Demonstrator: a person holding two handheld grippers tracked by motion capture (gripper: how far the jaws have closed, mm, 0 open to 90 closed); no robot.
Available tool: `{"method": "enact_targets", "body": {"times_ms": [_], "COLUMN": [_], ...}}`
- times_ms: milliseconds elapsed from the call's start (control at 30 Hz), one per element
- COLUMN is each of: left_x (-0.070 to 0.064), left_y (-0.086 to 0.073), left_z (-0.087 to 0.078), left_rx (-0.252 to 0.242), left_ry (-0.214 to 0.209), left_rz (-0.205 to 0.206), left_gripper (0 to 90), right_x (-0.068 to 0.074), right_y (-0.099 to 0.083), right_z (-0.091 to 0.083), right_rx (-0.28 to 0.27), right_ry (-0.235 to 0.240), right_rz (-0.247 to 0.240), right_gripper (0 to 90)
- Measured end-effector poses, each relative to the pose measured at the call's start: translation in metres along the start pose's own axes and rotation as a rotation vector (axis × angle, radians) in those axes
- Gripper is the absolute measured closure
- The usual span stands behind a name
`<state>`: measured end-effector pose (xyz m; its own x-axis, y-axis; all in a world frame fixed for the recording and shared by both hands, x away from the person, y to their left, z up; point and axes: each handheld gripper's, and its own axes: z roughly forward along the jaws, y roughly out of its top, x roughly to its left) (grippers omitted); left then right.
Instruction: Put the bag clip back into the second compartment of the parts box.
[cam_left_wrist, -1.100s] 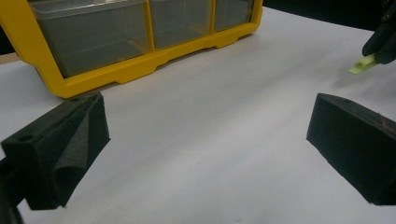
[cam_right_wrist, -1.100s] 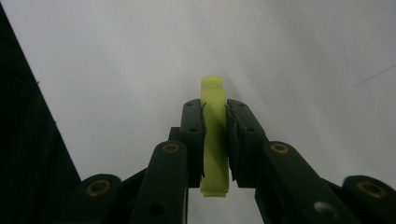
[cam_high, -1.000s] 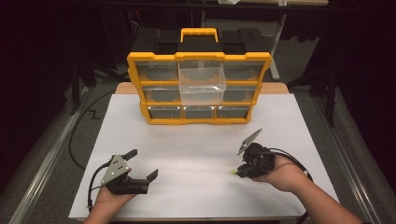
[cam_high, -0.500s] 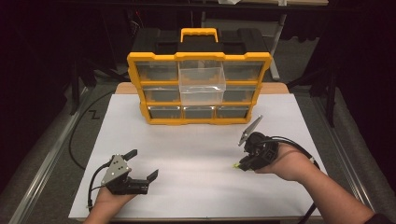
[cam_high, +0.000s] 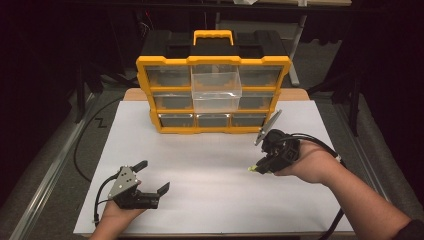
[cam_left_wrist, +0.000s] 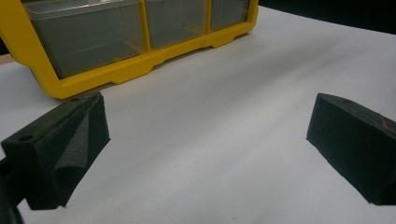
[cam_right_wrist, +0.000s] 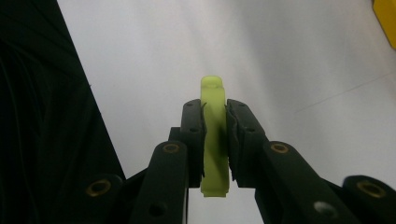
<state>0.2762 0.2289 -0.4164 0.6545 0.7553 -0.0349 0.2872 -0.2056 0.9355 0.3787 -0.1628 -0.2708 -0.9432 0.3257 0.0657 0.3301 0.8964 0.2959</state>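
Note:
A yellow and black drawer organizer (cam_high: 213, 95) stands at the back of the white table, its clear top-middle drawer (cam_high: 216, 90) pulled out. My right gripper (cam_high: 256, 169) hovers above the table at the right, shut on a small yellow-green plastic piece (cam_right_wrist: 214, 135) that pokes out past the jaw tips. That piece shows as a small speck (cam_high: 251, 170) in the high view. At the front left my left gripper (cam_high: 151, 177) rests low over the table, open, nothing between its pads (cam_left_wrist: 65, 149). The organizer's bottom drawers (cam_left_wrist: 107, 37) lie ahead of it.
The white sheet (cam_high: 210, 165) covers the table between the two grippers. A black cable (cam_high: 82, 145) runs along the table's left side. Dark floor and stand legs surround the table, and its front edge lies close to my left hand.
My right gripper has moved up and away from me, toward the organizer, with the yellow-green piece in it. The left gripper has stayed put.

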Motion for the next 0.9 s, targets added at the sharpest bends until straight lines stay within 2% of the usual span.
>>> {"method": "enact_targets", "body": {"times_ms": [233,467,567,900], "left_x": [0.000,0.000,0.000,0.000], "left_y": [0.000,0.000,0.000,0.000], "left_z": [-0.001,-0.001,-0.001,-0.001], "left_rx": [-0.001,-0.005,-0.003,-0.007], "left_ry": [-0.002,-0.007,-0.009,-0.011], "left_rz": [0.001,0.000,0.002,-0.003], "left_gripper": [0.3,0.2,0.3,0.3], "right_x": [0.000,0.000,0.000,-0.001], "right_y": [0.011,0.019,0.022,0.036], "right_z": [-0.015,-0.034,-0.043,-0.066], "right_rx": [0.011,-0.001,-0.023,-0.016], "right_ry": [0.007,-0.002,0.005,-0.008], "right_rz": [-0.016,-0.021,-0.023,-0.040], "right_gripper": [79.2,79.2,79.1,79.2]}}
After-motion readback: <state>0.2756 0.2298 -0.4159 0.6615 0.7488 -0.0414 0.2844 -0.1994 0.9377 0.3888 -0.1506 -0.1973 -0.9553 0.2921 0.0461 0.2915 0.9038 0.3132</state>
